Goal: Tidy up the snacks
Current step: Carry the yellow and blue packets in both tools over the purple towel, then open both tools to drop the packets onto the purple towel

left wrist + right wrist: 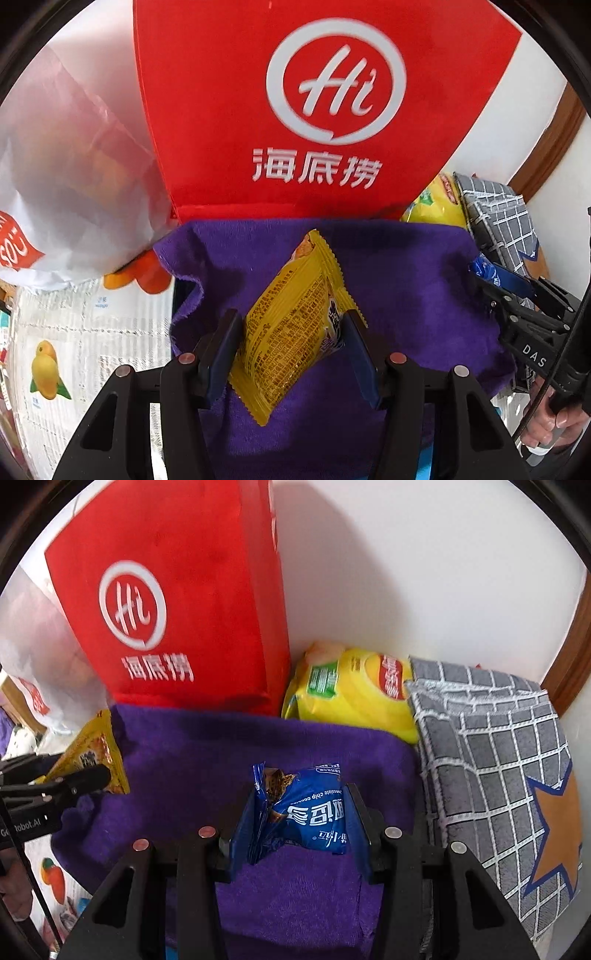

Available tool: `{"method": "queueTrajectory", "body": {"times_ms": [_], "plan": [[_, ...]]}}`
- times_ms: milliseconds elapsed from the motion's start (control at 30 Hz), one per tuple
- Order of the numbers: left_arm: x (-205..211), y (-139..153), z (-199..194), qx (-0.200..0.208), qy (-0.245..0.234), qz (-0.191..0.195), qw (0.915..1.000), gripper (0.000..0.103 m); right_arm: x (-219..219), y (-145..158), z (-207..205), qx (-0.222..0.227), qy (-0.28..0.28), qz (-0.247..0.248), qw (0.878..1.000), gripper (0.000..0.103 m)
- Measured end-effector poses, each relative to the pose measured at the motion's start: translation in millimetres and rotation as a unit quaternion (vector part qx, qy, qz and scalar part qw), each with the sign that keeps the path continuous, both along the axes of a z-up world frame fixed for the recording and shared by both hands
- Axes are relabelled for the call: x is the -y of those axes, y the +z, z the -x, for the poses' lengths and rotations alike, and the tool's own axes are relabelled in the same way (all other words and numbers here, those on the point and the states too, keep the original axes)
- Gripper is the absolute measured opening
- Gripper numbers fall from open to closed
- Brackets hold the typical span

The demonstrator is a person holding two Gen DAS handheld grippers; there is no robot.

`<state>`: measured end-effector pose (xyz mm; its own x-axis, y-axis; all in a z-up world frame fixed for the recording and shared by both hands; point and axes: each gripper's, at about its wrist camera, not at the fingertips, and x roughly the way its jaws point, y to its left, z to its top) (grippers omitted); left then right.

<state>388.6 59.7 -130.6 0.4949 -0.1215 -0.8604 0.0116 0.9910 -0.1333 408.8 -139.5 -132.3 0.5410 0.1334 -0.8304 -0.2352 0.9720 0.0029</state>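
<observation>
At the far left a white plastic bag slumps beside a fruit-print cloth that covers the bench, with mango and orange pictures on it. Next to the plastic bag stands a tall red bag with a white "Hi" logo, upright against the white wall. In front of the red bag lies a purple towel, spread out and rumpled at its left edge. Above the towel the left tongs grip a yellow snack packet, which is tilted with its top corner leaning toward the red bag and its lower corner hanging between the fingers; the right wrist view shows the same packet pinched at the left side. Further right, the right tongs are closed on a blue cookie packet, printed side up and crumpled at its left end, held over the middle of the purple towel. Behind the towel's right corner a yellow chip bag rests against the wall, touching the red bag's base on one side and a grey checked cloth with an orange star on the other
</observation>
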Motion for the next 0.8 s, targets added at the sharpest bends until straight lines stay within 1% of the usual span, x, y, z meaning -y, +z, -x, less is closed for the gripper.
{"method": "queueTrajectory", "body": {"times_ms": [167, 400, 600, 633, 800], "plan": [[-0.1, -12.1, -5.1, -0.02, 0.006, -0.005, 0.9998, 0.054, -1.2, -17.2, -6.4, -0.025, 0.003, 0.007, 1.0, 0.047], [2.5, -21.8, -11.9, -0.033, 0.007, -0.01, 0.9994, 0.054, -6.3, -30.0, -8.9, -0.037, 0.004, 0.014, 0.999, 0.048], [6.5, -23.1, -17.2, -0.036, 0.01, -0.008, 0.9993, 0.055, -11.2, -35.2, -9.4, -0.042, 0.005, 0.022, 0.999, 0.052], [5.6, -22.8, -16.7, -0.036, 0.01, -0.007, 0.9993, 0.055, -12.0, -34.8, -8.7, -0.041, 0.006, 0.022, 0.999, 0.055], [3.1, -22.1, -13.4, -0.038, 0.009, -0.006, 0.9992, 0.055, -14.6, -23.9, -3.9, -0.044, 0.004, 0.033, 0.998, 0.063]]}}
